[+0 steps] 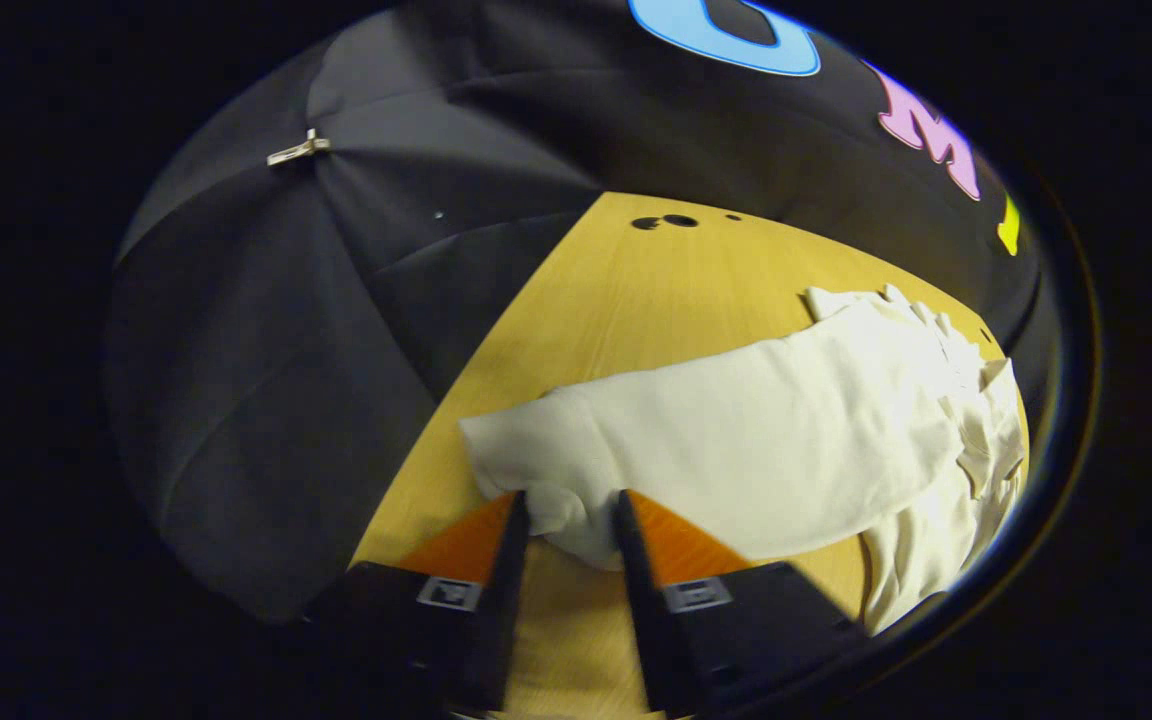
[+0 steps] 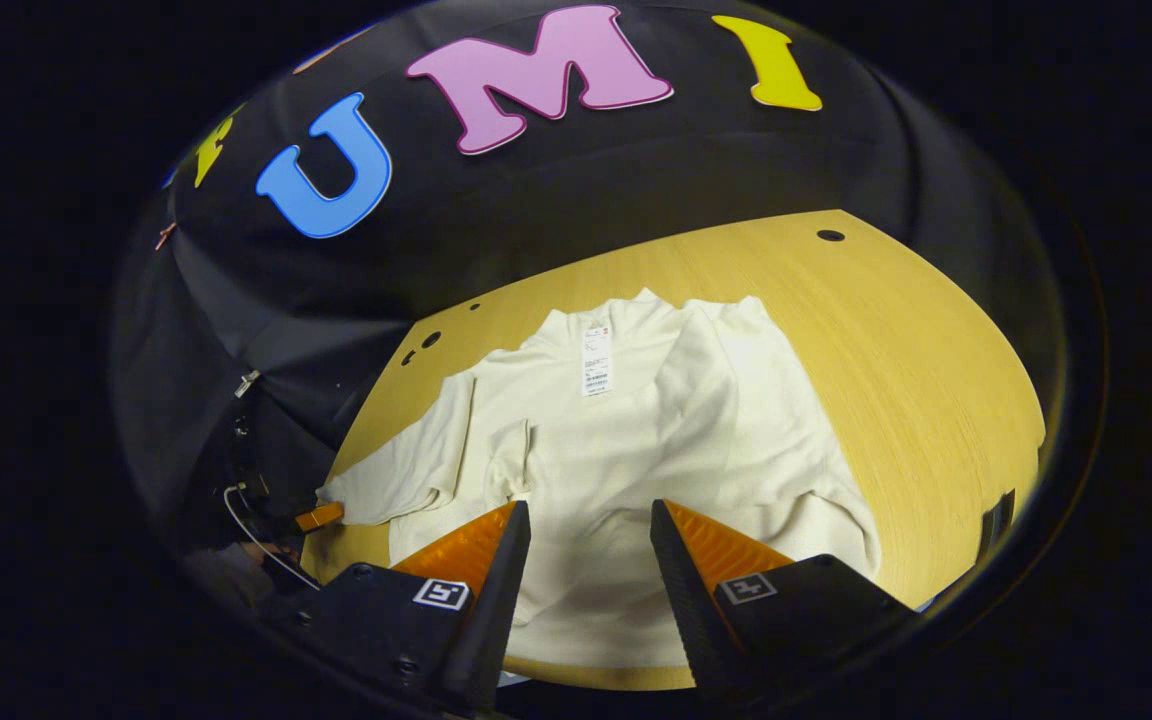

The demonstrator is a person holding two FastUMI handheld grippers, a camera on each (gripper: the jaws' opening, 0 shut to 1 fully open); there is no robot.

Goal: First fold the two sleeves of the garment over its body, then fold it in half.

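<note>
From my seat, the cream garment (image 2: 626,450) lies spread on the wooden table (image 2: 916,380), neck end toward the black cloth wall, with a white label (image 2: 595,362) showing at the collar. In the right gripper view, the sleeve on the right of that view (image 2: 726,400) is already folded in over the body, while the other sleeve (image 2: 406,470) sticks out toward the table's edge.

My right gripper (image 2: 586,540) hovers over the lower part of the body with its fingers spread apart and nothing between them; I see only cloth lying flat in the gap.

In the left gripper view, my left gripper (image 1: 571,525) sits low at the end of the outstretched sleeve (image 1: 536,460). Its fingers stand apart, one on either side of a bunched bit of the sleeve's end. Whether they touch the fabric I can't quite make out from this angle, but they aren't closed down on it. In the right gripper view, the left gripper's tip (image 2: 319,517) shows just beside that same sleeve end.
</note>
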